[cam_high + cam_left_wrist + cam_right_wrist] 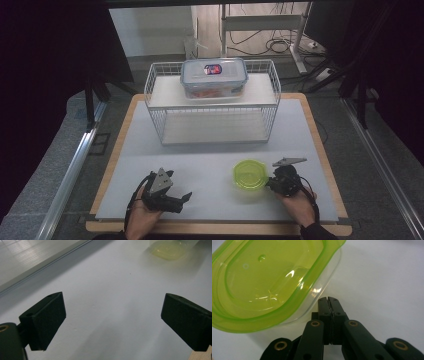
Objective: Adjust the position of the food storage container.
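Observation:
A small clear container with a lime-green lid [250, 174] stands on the white tabletop, right of centre near the front. In the right gripper view the container [269, 282] is close up, its lid rim overhanging the clear wall. My right gripper [271, 183] sits against the container's right side. Its jaws are shut with nothing between them, and its tips [328, 299] lie just beside the clear wall under the lid rim. My left gripper [180, 185] rests at the front left, open and empty, pointing right toward the container [170, 250]. Bare table shows inside my left gripper [112, 315].
A white wire shelf basket [212, 122] stands at the back middle of the table. On its top level is a clear box with a blue-rimmed lid [214, 77]. The table's wooden edge [220, 229] runs along the front.

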Motion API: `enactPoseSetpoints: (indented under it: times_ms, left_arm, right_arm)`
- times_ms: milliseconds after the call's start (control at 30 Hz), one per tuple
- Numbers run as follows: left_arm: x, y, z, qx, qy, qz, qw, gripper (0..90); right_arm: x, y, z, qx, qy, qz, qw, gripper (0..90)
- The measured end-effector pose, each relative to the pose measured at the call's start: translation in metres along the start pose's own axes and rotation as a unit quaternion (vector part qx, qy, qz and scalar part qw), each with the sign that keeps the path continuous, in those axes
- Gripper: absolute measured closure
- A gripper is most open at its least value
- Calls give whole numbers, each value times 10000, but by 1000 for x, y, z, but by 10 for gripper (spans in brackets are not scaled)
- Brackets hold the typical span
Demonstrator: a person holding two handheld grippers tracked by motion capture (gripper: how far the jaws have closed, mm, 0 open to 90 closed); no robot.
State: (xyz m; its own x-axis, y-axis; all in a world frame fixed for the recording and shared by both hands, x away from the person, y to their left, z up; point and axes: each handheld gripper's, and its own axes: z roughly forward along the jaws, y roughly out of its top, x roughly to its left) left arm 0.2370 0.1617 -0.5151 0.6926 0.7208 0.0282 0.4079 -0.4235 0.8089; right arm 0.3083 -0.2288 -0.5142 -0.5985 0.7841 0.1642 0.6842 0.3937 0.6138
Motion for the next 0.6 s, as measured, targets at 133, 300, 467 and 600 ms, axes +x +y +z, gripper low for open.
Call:
enactPoseSetpoints:
  times_ms: [133, 300, 467, 600]
  left_arm:
    - [0, 0, 0, -3, 5, -5, 10000, 55]
    - [0, 0, 0, 4, 2, -8, 10000, 55]
    - [0, 0, 0, 6, 3, -10, 10000, 55]
    - [0, 0, 0, 7, 1, -8, 10000, 55]
  right_arm:
    - [8, 5, 8, 41, 38, -131, 9999, 893]
    - [17, 11, 15, 36, 68, -237, 9997, 892]
    - [25, 15, 22, 62, 103, -323, 9994, 893]
    - [29, 19, 27, 58, 138, -370, 9992, 893]
